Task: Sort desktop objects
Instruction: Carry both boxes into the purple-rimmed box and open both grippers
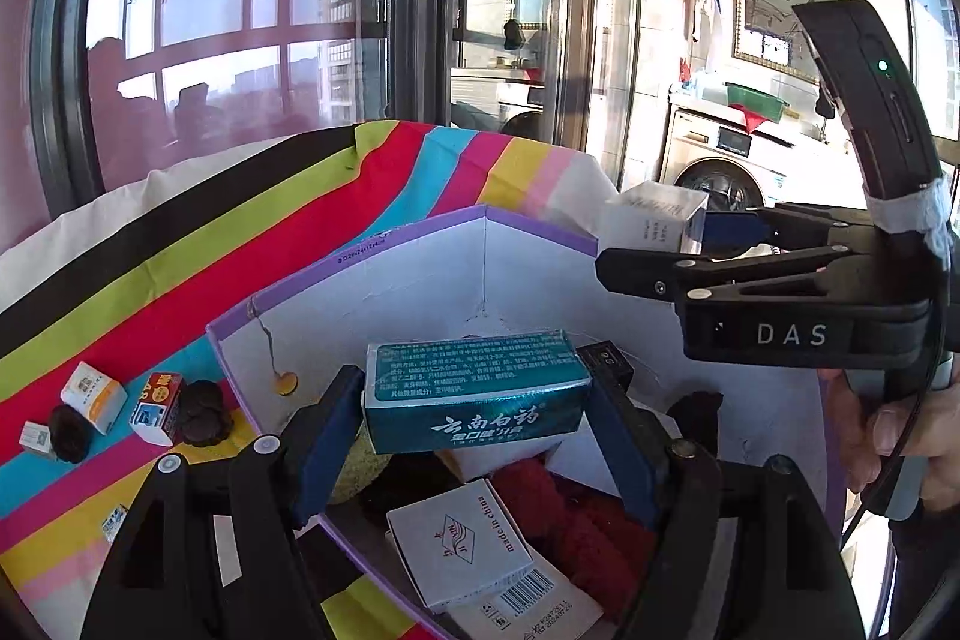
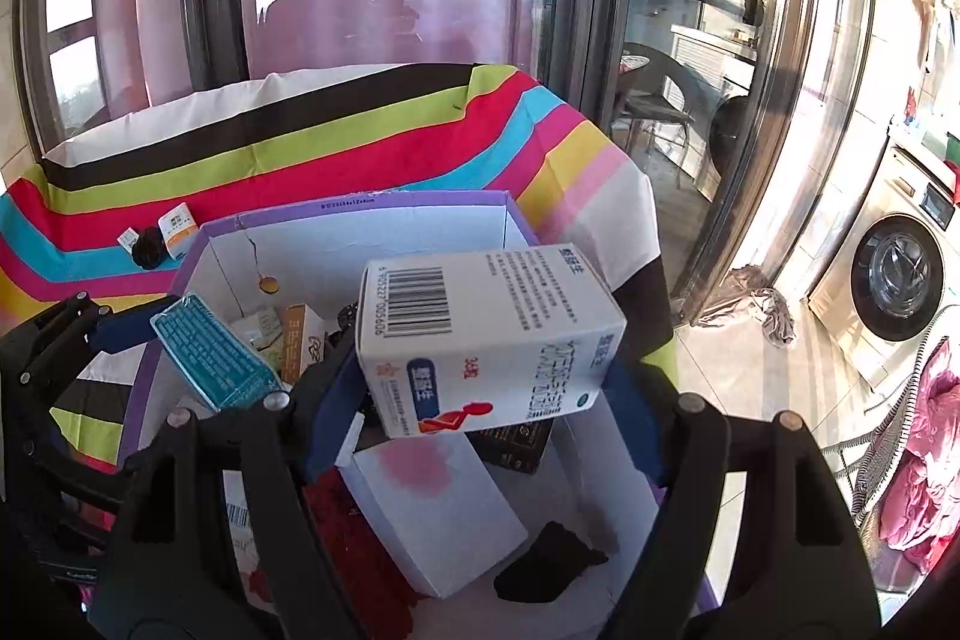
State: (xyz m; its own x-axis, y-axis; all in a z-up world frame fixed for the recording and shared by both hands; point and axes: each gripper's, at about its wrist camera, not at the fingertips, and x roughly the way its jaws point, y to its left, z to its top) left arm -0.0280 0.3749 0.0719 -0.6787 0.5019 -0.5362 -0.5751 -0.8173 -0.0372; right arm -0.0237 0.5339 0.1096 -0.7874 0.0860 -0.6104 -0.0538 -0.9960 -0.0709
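Left wrist view: left gripper [image 1: 477, 415] clamped on teal toothpaste box [image 1: 474, 391], long axis running crosswise between the pads, hanging directly over the open purple storage box [image 1: 420, 226]; straight drop puts it in. Box face reads 云南白药. Right gripper [image 1: 648, 250] enters from the right, pinching a white medicine carton [image 1: 651, 214] over the far corner; its body is marked "DAS". A white card box [image 1: 459, 544] lying inside reads "made in china". Small cartons [image 1: 93, 394] wait on the striped cloth [image 1: 180, 244], left of the bin, nearer the left hand

Right wrist view: right gripper [image 2: 483, 388] closed on the medicine carton [image 2: 489, 334], tilted, barcode up, digits 6905227005606, above the bin interior; toothpaste box [image 2: 207, 358] just to its left
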